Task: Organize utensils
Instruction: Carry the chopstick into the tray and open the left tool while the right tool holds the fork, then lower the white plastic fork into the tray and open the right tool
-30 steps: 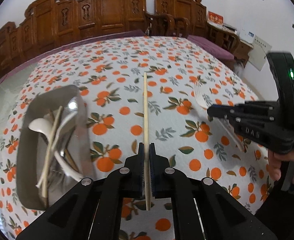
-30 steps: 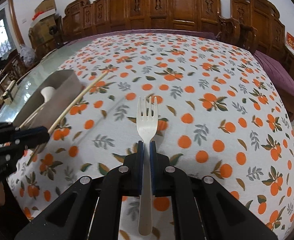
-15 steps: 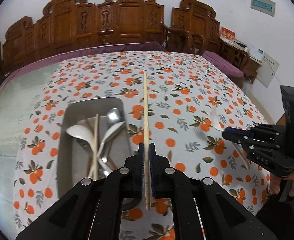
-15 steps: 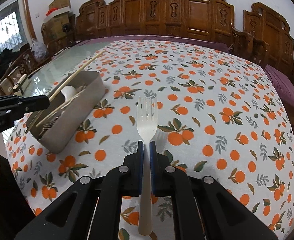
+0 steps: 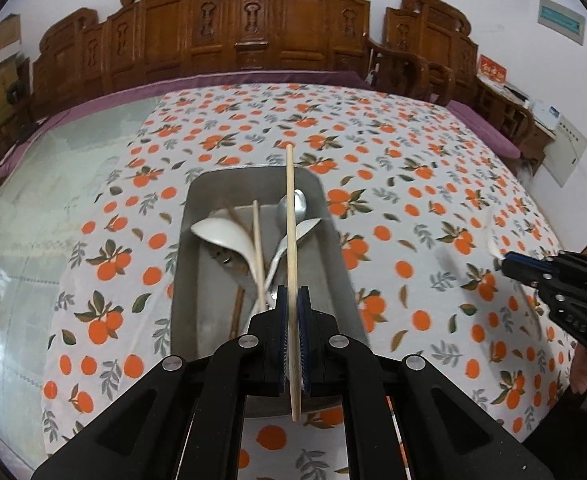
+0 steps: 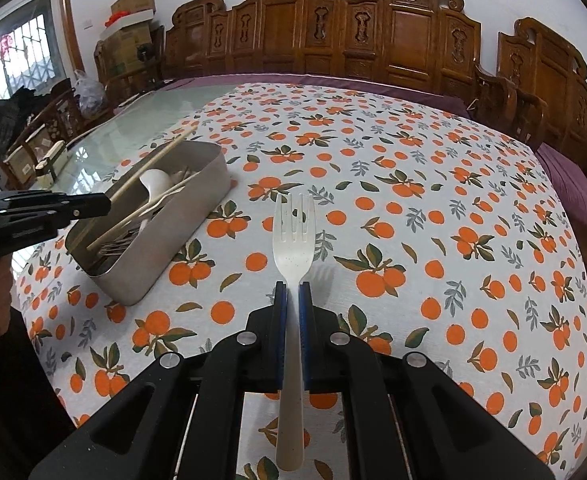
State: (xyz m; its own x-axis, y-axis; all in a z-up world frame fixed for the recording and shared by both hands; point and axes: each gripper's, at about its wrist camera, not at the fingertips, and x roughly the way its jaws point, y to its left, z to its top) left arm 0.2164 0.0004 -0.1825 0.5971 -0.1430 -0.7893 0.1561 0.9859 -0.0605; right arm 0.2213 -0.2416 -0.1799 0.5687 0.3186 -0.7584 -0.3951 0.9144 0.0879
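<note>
Clamping chopstick (image 5: 291,220), fork (image 6: 293,240); lettering on right tool (image 5: 505,266) blurred.

Home dining room; carved wooden chairs (image 5: 277,20); tablecloth (image 6: 433,184)

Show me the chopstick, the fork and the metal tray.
chopstick (image 5: 291,240), left wrist view, mid shaft above the tray.
fork (image 6: 293,252), right wrist view, the broad part below the tines.
metal tray (image 6: 181,236), right wrist view, the outer side wall.

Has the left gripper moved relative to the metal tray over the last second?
Yes. The left gripper, shut on a chopstick, has swung from beside the metal tray to directly over it.
</note>
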